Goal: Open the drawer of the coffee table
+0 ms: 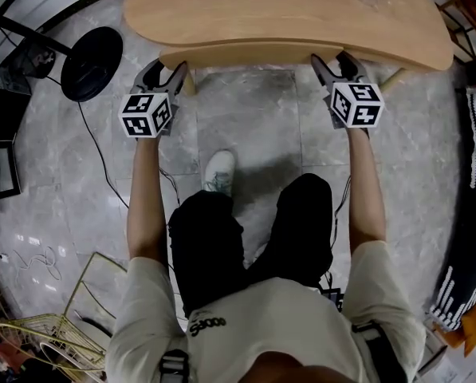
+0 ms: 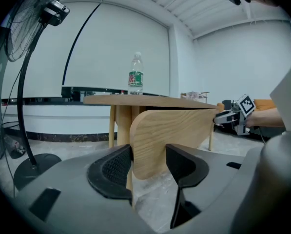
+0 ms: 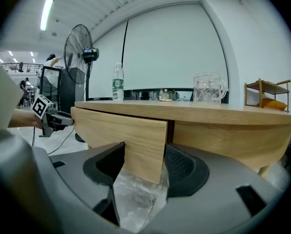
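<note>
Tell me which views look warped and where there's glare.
Left gripper view: fisheye, dark corners, black fan pole bowed. Right gripper view: same warp, glaring ceiling strip light. Head view: sharp, sheen on glossy grey stone floor.

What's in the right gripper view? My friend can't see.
The jaws of the right gripper straddle one end of the wooden drawer front under the coffee table top. A water bottle and glass jug stand on it; the left gripper shows far left.
</note>
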{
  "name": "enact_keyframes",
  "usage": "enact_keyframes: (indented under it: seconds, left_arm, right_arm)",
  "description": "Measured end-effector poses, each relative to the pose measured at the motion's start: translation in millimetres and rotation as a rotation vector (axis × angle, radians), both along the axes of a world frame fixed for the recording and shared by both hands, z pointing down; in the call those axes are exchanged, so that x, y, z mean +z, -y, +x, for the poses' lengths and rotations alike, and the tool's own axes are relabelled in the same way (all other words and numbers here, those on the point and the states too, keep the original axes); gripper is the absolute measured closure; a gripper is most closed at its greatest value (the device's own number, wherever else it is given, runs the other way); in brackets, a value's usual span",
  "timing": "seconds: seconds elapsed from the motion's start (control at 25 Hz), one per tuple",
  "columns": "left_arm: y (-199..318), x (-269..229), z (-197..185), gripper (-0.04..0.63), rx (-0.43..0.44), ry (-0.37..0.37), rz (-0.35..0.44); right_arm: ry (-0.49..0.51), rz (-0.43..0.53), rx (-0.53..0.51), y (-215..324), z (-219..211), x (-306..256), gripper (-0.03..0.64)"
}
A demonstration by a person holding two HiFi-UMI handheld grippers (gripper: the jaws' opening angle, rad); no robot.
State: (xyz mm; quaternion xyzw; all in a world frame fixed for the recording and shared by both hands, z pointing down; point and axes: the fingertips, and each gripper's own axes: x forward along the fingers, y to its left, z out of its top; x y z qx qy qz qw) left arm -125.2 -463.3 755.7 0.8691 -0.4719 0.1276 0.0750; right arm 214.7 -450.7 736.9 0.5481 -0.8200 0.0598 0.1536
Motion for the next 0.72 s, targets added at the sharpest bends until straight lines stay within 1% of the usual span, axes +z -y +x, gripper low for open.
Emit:
enact_keyframes:
  seconds: [0.12, 0.2, 0.32, 0.4, 0.44, 0.56, 0.72]
  left_arm:
    - [-4.5, -1.1, 1.5, 0.351, 0.008, -0.03, -0.014]
    - [-4.4, -2.2, 3.9, 0.305, 0.021, -0.082, -0.029]
    - [-1.2, -1.9, 6.1, 0.279, 0.044, -0.158, -0.055]
    - [-0.2, -0.4, 7.0, 0.275, 0.051, -0.191, -0.067]
    - [-0.2, 0.3, 7.5, 0.275, 0.053, -0.191, -0.069]
    - [-0.5, 1.3, 9.1, 0.276, 0.059, -0.16, -0.067]
    - [-1.8, 2.0, 9.9, 0.279, 0.045, -0.137, -0.066]
  right_arm:
    - [-0.01, 0.004, -0.005, -4.7, -0.3, 0.2, 0.359]
    - [-0.037, 0.014, -0.023, -4.7, -2.2, 1.4, 0.359]
    - [-0.053, 0.013, -0.058, -1.0, -8.1, 5.8, 0.33]
    - [-0.037, 0.003, -0.072, 2.3, -9.4, 9.5, 0.33]
    - [-0.024, -0.003, -0.079, 3.4, -9.5, 11.1, 0.33]
    - [0.013, -0.003, -0.088, 3.4, -8.5, 11.6, 0.328]
    - [0.018, -0.018, -0.073, 4.3, -9.4, 11.6, 0.327]
